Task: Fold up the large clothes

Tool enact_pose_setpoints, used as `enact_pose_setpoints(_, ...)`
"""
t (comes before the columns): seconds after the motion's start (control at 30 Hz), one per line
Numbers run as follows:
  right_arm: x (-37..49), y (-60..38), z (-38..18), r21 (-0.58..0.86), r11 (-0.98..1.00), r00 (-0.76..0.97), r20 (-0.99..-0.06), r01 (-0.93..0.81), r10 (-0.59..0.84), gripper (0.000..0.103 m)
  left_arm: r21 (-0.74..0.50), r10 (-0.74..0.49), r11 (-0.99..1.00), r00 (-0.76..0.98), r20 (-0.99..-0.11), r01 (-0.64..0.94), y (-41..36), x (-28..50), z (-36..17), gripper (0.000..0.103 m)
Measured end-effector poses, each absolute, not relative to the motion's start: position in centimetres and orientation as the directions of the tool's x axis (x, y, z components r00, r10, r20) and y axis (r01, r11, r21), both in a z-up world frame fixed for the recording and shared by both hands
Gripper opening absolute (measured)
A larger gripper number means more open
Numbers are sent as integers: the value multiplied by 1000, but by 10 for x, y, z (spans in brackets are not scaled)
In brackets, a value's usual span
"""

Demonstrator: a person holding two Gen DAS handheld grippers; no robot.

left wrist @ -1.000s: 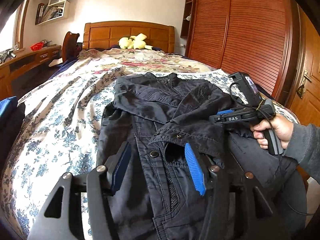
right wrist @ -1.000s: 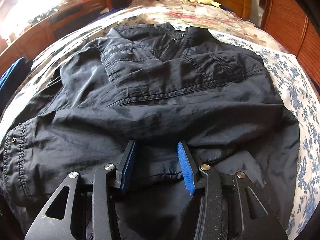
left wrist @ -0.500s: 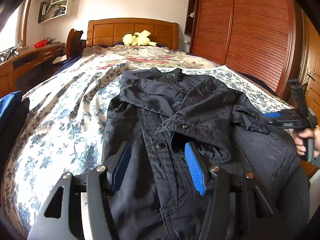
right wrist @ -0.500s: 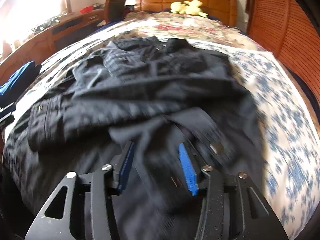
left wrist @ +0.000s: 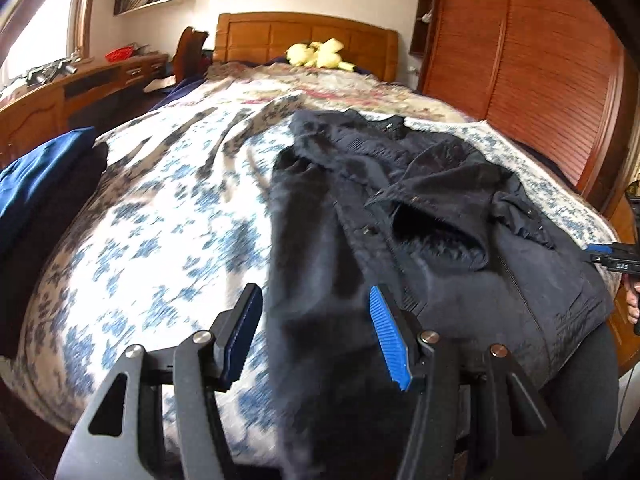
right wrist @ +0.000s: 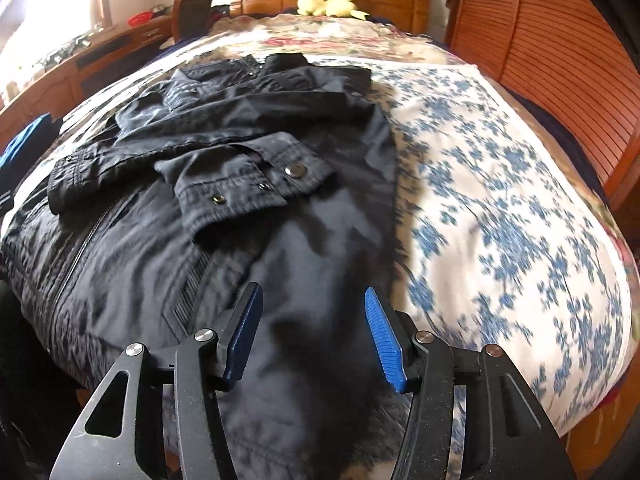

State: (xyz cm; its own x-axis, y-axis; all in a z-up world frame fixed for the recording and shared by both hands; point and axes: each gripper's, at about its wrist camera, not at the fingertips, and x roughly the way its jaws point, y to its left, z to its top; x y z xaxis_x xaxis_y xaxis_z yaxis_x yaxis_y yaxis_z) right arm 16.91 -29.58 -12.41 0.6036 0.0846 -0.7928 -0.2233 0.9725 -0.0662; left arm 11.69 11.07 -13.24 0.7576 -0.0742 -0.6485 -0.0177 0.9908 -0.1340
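Note:
A dark navy jacket (left wrist: 420, 208) lies on the floral bedspread (left wrist: 168, 208), collar toward the headboard, both sleeves folded across its front. My left gripper (left wrist: 316, 336) is open and empty above the jacket's lower left hem. My right gripper (right wrist: 314, 336) is open and empty above the jacket's (right wrist: 224, 184) lower right hem, with a snap-button cuff (right wrist: 256, 184) just ahead. The right gripper also shows at the right edge of the left wrist view (left wrist: 612, 256).
A wooden headboard (left wrist: 308, 36) with a yellow plush toy (left wrist: 320, 54) stands at the far end. A slatted wooden wardrobe (left wrist: 540, 72) lines the right side. A desk (left wrist: 80, 88) and a blue cloth (left wrist: 36, 176) are at the left.
Both grippers have pulled back toward the foot of the bed and spread apart, left one leftward, right one rightward. The right sleeve now lies folded across the jacket.

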Motion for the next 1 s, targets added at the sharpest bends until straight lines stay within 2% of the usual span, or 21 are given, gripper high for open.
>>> enact_pose_setpoints(0.4, 135, -325, -133, -10, 980, 577, -809, -198, 109, 56, -97, -24, 994, 730, -683, -58, 121, 99, -134, 55)
enact_pose_setpoints(0.7, 121, -309, -136, 61, 949, 519, -825, -309, 222, 57, -101, -17, 992, 711, -703, -76, 116, 99, -142, 55)
enact_pose_setpoints(1.0, 109, -301, -134, 75, 952, 565, -789, -298, 239, 56, -90, -37, 995, 664, -747, -46, 116, 94, -158, 55)
